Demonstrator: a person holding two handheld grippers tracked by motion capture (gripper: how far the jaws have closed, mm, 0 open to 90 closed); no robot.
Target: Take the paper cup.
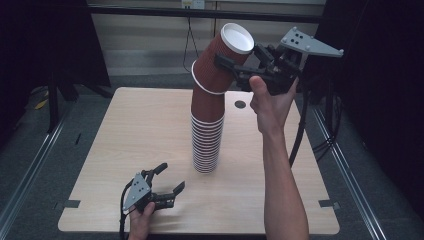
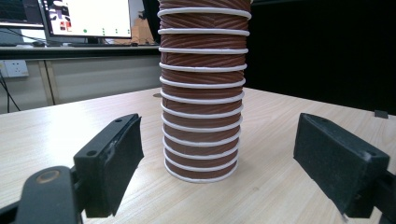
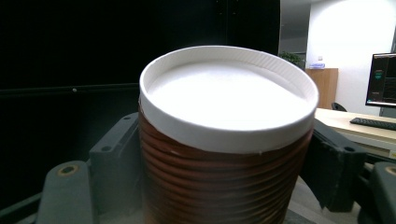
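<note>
Near you, your left gripper is resting low on the table w/ jaws open, holding nothing, facing the cup stack in the middle. Farther back & up high, your right gripper is squeezing the top cup, tipping it off the stack toward the right.

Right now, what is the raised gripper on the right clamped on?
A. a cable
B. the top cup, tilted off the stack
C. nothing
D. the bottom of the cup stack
B: the right gripper squeezes the top cup, which leans away from the cup stack.
</note>
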